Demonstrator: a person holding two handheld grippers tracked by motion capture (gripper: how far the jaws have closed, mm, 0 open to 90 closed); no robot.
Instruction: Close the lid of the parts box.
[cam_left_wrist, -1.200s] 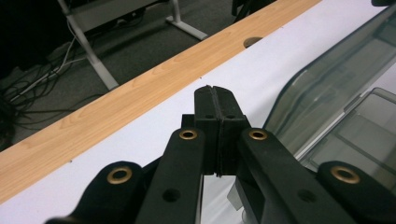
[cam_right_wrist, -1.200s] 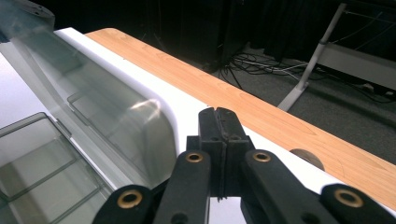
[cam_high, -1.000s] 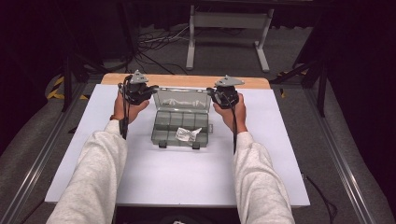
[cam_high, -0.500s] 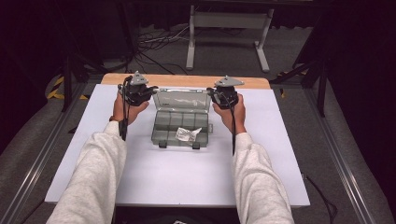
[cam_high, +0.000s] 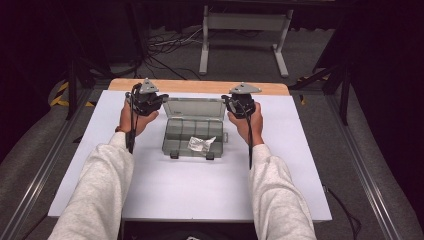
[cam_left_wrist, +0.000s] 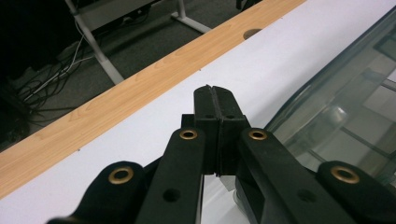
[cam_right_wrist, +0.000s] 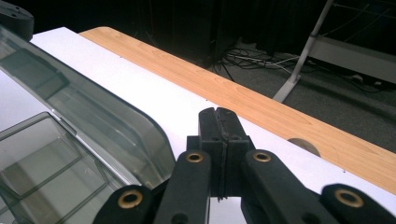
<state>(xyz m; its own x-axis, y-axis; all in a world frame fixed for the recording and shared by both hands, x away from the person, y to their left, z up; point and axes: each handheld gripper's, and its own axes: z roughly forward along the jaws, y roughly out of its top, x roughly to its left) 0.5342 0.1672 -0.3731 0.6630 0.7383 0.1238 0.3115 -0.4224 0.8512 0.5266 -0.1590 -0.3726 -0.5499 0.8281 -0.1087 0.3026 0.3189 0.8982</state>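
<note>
A clear plastic compartment box (cam_high: 194, 136) sits open near the middle of the white table top (cam_high: 190, 185), a little toward the far side. Its lid (cam_high: 194, 107) is tipped up and back, standing at the far edge of the tray. The tray is split into small compartments, and a crumpled white bag or wrapper (cam_high: 201, 145) lies in the near row, right of centre. Two dark latches stick out from the near edge of the box.

The person holds the left gripper (cam_high: 161, 99) just beside the left end of the lid, and the right gripper (cam_high: 226, 101) just beside its right end, one at each far corner of the box. In the left gripper view the left gripper (cam_left_wrist: 214, 89) has its two black jaws pressed flat together with nothing between them, and the curved edge of the lid (cam_left_wrist: 336, 116) lies close on its right. In the right gripper view the right gripper (cam_right_wrist: 218, 112) is likewise closed and empty, with the lid (cam_right_wrist: 88, 116) on its left. I cannot tell whether either tip touches the lid.

A strip of bare wood (cam_high: 200, 86) runs along the far edge of the table.
</note>
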